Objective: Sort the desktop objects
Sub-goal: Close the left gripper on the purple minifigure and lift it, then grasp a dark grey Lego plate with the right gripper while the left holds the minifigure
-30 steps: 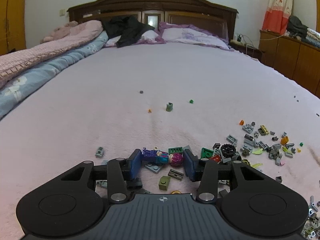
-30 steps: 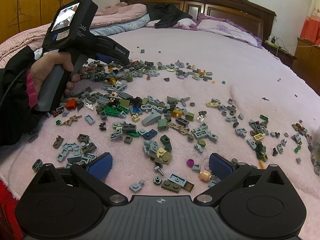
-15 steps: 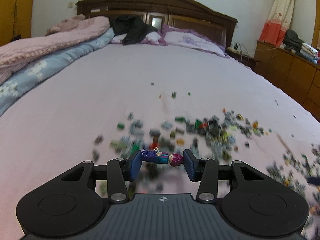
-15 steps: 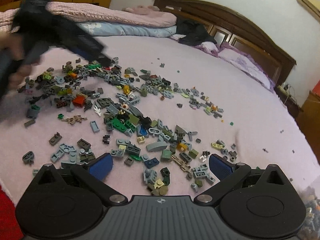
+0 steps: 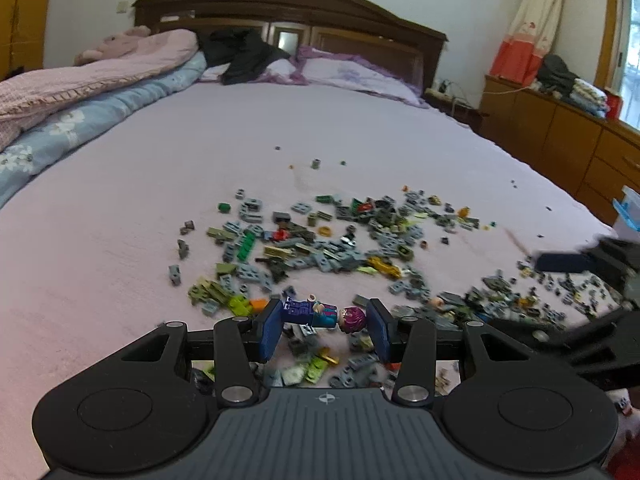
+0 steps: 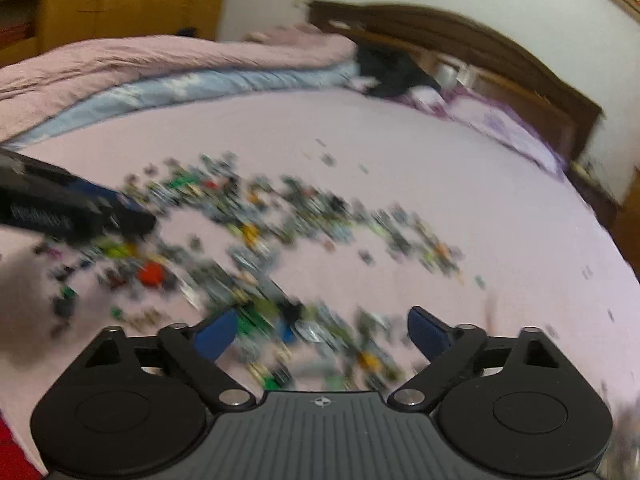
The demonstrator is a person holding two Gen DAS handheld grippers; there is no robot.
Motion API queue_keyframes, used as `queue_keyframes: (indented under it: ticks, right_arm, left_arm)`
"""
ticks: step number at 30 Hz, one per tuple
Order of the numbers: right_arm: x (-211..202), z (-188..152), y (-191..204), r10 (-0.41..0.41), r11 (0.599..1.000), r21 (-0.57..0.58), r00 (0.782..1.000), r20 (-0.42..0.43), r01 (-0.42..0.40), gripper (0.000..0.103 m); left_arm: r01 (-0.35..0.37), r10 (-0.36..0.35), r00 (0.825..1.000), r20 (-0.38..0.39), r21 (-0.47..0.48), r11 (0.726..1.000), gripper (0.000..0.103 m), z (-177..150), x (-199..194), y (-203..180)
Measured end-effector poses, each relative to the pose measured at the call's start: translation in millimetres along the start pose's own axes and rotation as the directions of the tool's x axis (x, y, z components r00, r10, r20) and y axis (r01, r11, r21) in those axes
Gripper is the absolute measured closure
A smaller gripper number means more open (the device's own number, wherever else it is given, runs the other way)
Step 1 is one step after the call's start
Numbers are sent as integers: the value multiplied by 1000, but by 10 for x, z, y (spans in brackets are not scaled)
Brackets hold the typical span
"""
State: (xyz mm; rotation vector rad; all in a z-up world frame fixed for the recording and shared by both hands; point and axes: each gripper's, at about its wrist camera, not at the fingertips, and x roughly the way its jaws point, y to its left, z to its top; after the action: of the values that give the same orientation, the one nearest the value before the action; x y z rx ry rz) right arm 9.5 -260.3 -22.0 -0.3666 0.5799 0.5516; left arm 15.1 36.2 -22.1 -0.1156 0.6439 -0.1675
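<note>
My left gripper (image 5: 323, 326) is shut on a toy minifigure (image 5: 320, 314) with magenta hair and a purple and teal body, held crosswise between the blue pads, above the bed. A scatter of small building bricks (image 5: 332, 248) lies on the pink bedsheet (image 5: 160, 184) below and ahead. My right gripper (image 6: 322, 334) is open and empty over the same scatter of bricks (image 6: 280, 240); this view is blurred by motion. The right gripper also shows at the right edge of the left wrist view (image 5: 592, 264). The left gripper shows at the left of the right wrist view (image 6: 72, 208).
Folded pink and blue quilts (image 5: 80, 96) lie along the bed's left side. Pillows and dark clothing (image 5: 248, 56) lie by the wooden headboard (image 5: 288, 8). A wooden cabinet (image 5: 560, 136) stands to the right. A white and blue container (image 5: 628, 212) sits at the bed's right edge.
My left gripper has lifted up and back with the minifigure, so more of the brick pile shows. My right gripper has risen and swung left, blurring its view.
</note>
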Motion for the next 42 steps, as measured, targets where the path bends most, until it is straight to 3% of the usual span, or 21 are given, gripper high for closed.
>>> queue_keyframes:
  ticks: [2,4,5,7,16,17,18,21,24,27,31,38,42]
  right_arm:
    - [78,72,54,92,995,-42,996,-16,-92,35]
    - [156,143,108,182,979,-82,983,-35,-184,60]
    - [197,178,132,223,969,-98,974,-47,-226,64]
    - [301,241,152,270,955,-105,959,-82,-278,85]
    - [545,502,215,337,941,6,934,-116,-338,84]
    - [492,531,251,355,933,-14,928,-117,-359,83]
    - [428,546,284,357,930,-53,927,-118,-365,75]
    - [324,576,382,311,919,-214,943,-120,-331,65]
    - [373,595,375,295,904,-282,946,-134,-321,65]
    - [509,595,328,328,882,-299,931,-163,-363,70]
    - [631,563,262,360,849,-343,915,-179,-401,69]
    - [737,524,156,403,837,-328,899,-173,-438,65]
    - [713,481,193,412,837,-323,898,-158,-441,75]
  left_arm:
    - [6,-6,1000,-1,0,1000,57,-29,-25,0]
    - [7,-7,1000,0,-1,1000,57,-56,-53,12]
    - [8,-8,1000,0,-3,1000,57,-71,-68,19]
    - [10,-10,1000,0,-6,1000,57,-100,-100,36]
    - [35,-35,999,16,-22,999,57,-142,-154,124]
    - [36,-35,999,18,-24,999,57,-139,-155,134]
    - [36,-35,999,23,-26,999,57,-137,-161,143]
    - [31,-30,999,34,-31,999,57,-152,-191,144]
    - [7,-6,999,39,-36,999,57,-190,-240,107]
    - [-29,31,998,49,-53,998,57,-235,-328,58]
    - [-79,84,995,56,-99,992,56,-313,-494,-49]
    - [-82,85,996,29,-88,993,56,-315,-495,-156]
    - [-69,71,997,26,-75,995,56,-275,-457,-174]
